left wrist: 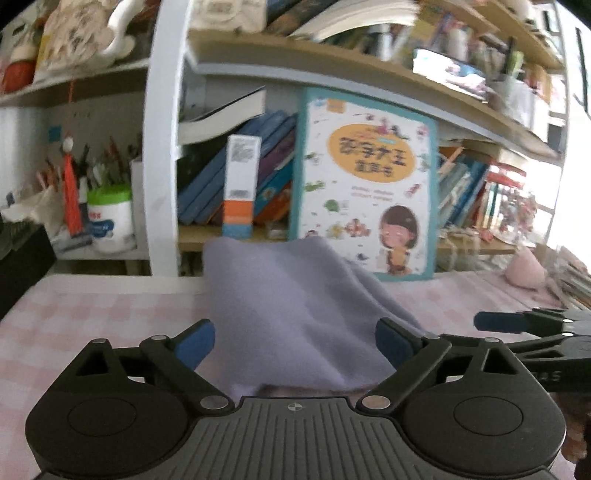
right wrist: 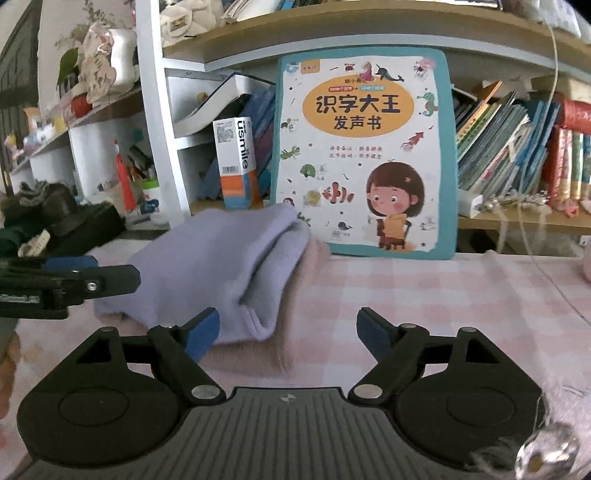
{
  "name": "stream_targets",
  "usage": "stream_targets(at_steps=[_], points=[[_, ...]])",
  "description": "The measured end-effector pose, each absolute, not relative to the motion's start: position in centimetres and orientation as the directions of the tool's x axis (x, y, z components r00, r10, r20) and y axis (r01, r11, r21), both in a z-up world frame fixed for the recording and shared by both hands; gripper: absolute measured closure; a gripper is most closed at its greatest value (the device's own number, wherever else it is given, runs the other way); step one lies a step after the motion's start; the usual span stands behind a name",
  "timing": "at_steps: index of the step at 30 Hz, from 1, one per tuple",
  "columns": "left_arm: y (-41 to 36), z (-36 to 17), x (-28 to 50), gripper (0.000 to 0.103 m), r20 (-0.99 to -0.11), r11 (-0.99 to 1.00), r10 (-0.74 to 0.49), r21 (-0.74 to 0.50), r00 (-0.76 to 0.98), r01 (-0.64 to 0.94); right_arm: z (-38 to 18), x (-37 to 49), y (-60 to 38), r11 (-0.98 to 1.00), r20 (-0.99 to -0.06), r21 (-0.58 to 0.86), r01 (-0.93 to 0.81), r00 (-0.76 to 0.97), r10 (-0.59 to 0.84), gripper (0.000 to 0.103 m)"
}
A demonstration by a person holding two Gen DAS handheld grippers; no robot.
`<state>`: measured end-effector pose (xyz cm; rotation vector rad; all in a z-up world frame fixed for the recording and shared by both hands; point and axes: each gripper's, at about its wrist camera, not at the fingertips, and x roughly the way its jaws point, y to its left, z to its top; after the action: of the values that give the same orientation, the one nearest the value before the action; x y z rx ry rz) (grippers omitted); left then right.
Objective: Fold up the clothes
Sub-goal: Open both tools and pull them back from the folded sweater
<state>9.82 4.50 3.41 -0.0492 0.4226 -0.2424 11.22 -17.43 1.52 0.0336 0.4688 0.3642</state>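
Plainly, garment: the lilac cloth [right wrist: 221,266] lies folded in a soft mound on the pink checked counter [right wrist: 424,295], just in front of the big picture book [right wrist: 364,147] that leans against the bookshelf [right wrist: 369,33].
Under it: a pale pink layer [right wrist: 295,325] shows beneath and beside the lilac one; whether it is a second garment or a lining I cannot tell.
Handling: I judge it light, limp and fleecy, so it will sag from any single hold, drag on the checked cloth and lose its shape if lifted by one corner. Nothing about it is fragile or slippery.
Where to hold: the thick folded hem [right wrist: 258,328] nearest the right tool, and the matching near edge [left wrist: 303,376] in the left view, look like the firmest places to pinch.
Left tool [left wrist: 295,341]: spread wide, with the cloth lying between its blue pads but not pressed by them; it holds nothing.
Right tool [right wrist: 288,332]: also apart and empty, hovering just off the near right corner of the mound.
Edges: the book and shelf stand close behind the mound, and the two tools are close together on the left side.
Open room: bare counter runs off to the right in the right wrist view, and some lies to the left in the left wrist view.
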Motion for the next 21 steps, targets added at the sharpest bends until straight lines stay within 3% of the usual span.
stream_targets(at_steps=[13,21], points=[[3.2,3.2,4.7,0.002,-0.374,0.995,-0.098,-0.066,0.922,0.079,1.6,5.9,-17.5,0.952,-0.392,0.036,-0.305,0.872,0.294,0.012],[2.3,2.7,3.2,0.000,-0.342,0.998,-0.061,0.005,0.938,0.067,1.2,4.2,-16.6,0.955,-0.363,-0.022,-0.296,0.892,0.269,0.005]])
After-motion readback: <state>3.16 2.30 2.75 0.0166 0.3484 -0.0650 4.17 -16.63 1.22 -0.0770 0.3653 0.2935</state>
